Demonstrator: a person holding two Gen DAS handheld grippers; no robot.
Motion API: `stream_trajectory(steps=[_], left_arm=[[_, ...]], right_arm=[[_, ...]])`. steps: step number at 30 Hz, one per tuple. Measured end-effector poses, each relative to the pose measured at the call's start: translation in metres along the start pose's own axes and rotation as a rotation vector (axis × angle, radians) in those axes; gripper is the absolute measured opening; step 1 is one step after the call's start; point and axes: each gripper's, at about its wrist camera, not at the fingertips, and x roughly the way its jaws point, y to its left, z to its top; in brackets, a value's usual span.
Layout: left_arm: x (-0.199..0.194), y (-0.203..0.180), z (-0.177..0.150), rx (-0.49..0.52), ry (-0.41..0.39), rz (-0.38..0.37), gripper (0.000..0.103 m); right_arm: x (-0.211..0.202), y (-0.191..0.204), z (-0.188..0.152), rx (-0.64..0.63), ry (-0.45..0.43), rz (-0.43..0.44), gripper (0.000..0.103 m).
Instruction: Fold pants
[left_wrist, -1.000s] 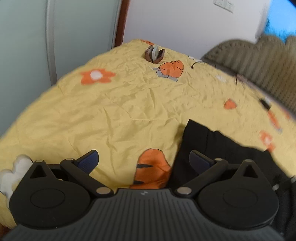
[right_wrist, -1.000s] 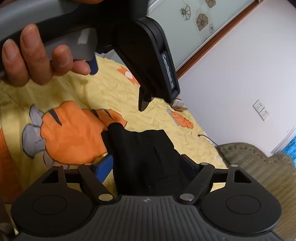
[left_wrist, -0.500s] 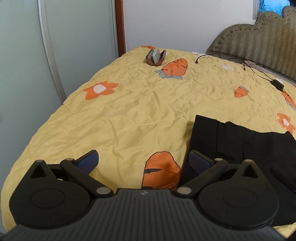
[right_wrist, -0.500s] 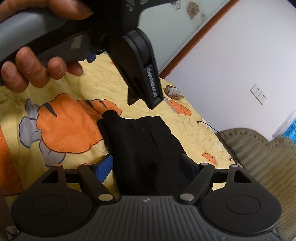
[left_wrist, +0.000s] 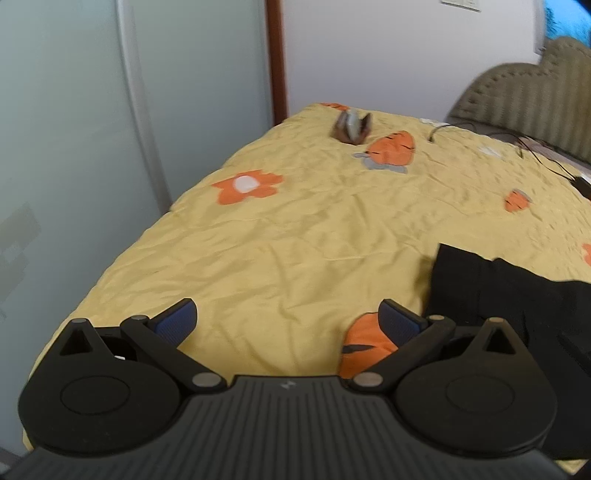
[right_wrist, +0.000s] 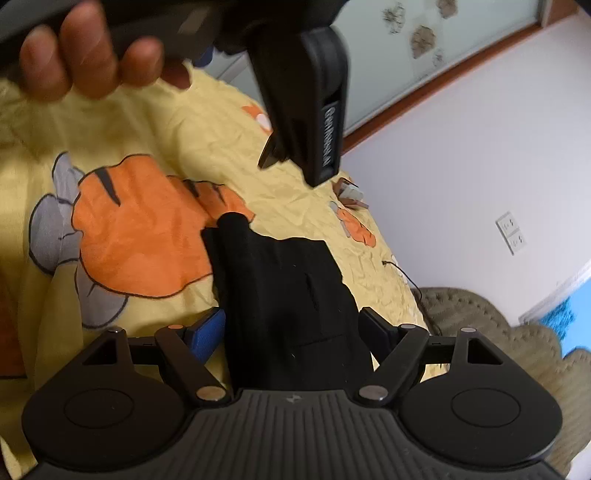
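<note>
Black pants (right_wrist: 280, 280) lie folded in a narrow pile on a yellow bedspread (right_wrist: 177, 122) printed with orange cartoons. My right gripper (right_wrist: 290, 330) hovers open just over the near part of the pile, with its blue pads (right_wrist: 207, 332) on either side of the cloth and not pressing it. A hand (right_wrist: 92, 55) holds my left gripper (right_wrist: 295, 166) above the far end of the pants. In the left wrist view, my left gripper (left_wrist: 288, 319) stands open over bare bedspread (left_wrist: 295, 240), and the pants (left_wrist: 517, 295) lie to its right.
A small brown object (left_wrist: 352, 127) sits at the bed's far end, and a black cable (left_wrist: 535, 155) trails near the padded headboard (left_wrist: 535, 99). Frosted sliding doors (left_wrist: 74, 147) run along the bed's left edge. Wall sockets (right_wrist: 511, 232) show on the white wall.
The left wrist view swung left, so the pants now sit farther right in it. In the right wrist view the pants look nearer. Both grippers stay open.
</note>
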Motion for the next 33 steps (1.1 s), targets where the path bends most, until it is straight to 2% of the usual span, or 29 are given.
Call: stream_trajectory(steps=[6,8,11,12,13,15,19,24,28,30,33], left_arm=[[0.003,0.010,-0.001,-0.030,0.025,-0.038,0.103],[0.005,0.012,-0.001,-0.058,0.049,-0.077,0.103],[0.012,0.015,0.000,-0.111,0.108,-0.175,0.103],[0.013,0.015,0.001,-0.120,0.129,-0.203,0.103],[0.014,0.014,0.001,-0.125,0.143,-0.231,0.103],[0.015,0.012,0.002,-0.134,0.161,-0.279,0.103],[0.020,0.013,0.004,-0.207,0.207,-0.377,0.103],[0.048,0.014,0.005,-0.387,0.325,-0.544,0.103],[0.065,0.002,0.007,-0.488,0.395,-0.674,0.103],[0.073,-0.008,0.009,-0.502,0.407,-0.693,0.103],[0.084,-0.024,0.015,-0.496,0.425,-0.677,0.103]], right_arm=[[0.004,0.010,0.008,-0.067,-0.026,-0.019,0.078],[0.009,0.015,0.010,-0.106,-0.038,-0.040,0.078],[0.015,0.017,0.013,-0.135,-0.060,-0.059,0.078],[0.016,0.018,0.013,-0.147,-0.071,-0.063,0.072],[0.016,0.018,0.012,-0.156,-0.072,-0.050,0.050],[0.018,0.018,0.010,-0.144,-0.056,-0.013,0.021],[0.018,0.020,0.007,-0.129,-0.059,0.001,0.016],[0.014,-0.022,0.007,0.134,-0.067,0.117,0.014],[0.012,-0.050,0.005,0.252,-0.080,0.146,0.014],[0.011,-0.061,0.003,0.293,-0.084,0.154,0.014],[0.011,-0.071,0.000,0.343,-0.078,0.165,0.014]])
